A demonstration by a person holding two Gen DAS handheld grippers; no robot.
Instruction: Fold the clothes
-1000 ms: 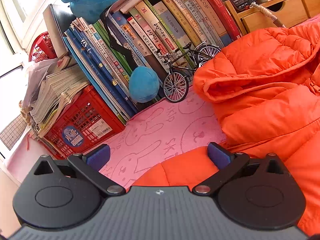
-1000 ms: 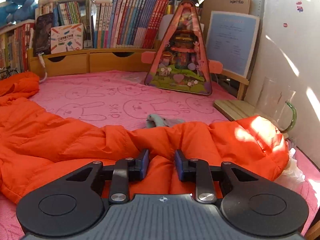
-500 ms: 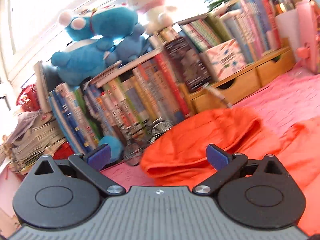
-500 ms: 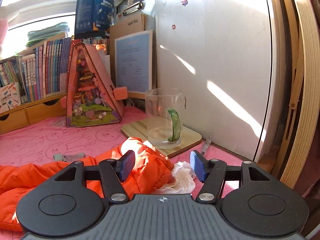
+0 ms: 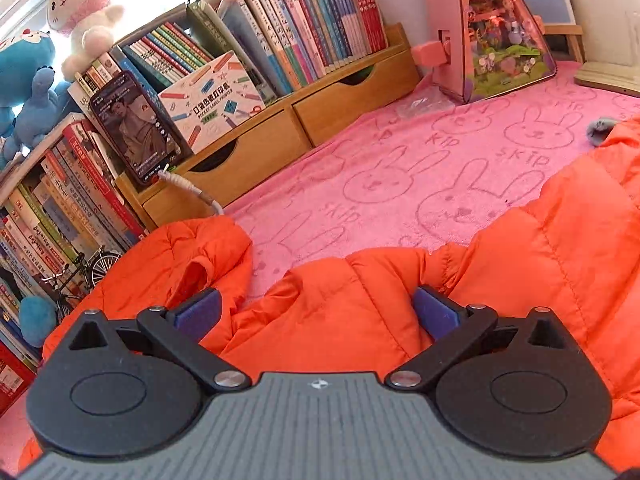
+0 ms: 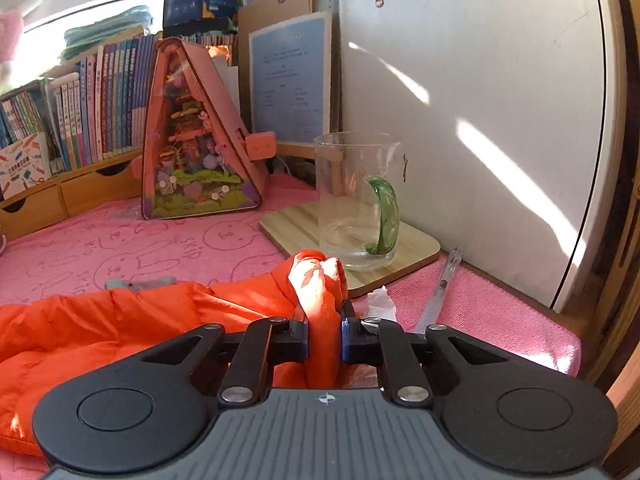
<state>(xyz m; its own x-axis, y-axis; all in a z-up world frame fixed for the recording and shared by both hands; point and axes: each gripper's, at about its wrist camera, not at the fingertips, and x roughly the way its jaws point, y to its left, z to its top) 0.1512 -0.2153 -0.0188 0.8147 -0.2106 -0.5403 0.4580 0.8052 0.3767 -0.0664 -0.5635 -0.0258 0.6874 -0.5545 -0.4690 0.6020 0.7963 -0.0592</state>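
Right wrist view: right tongs point(image 6: 325, 340) clamped on the orange jacket's point(image 6: 120, 320) cuff; glass mug point(image 6: 356, 200) just beyond, so pull away from it. Left tongs point(image 5: 316, 312) gape over jacket on pink bench point(image 5: 400, 168).

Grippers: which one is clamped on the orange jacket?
The right gripper, pinching a sleeve end of the orange jacket; the left gripper stands wide open above it.
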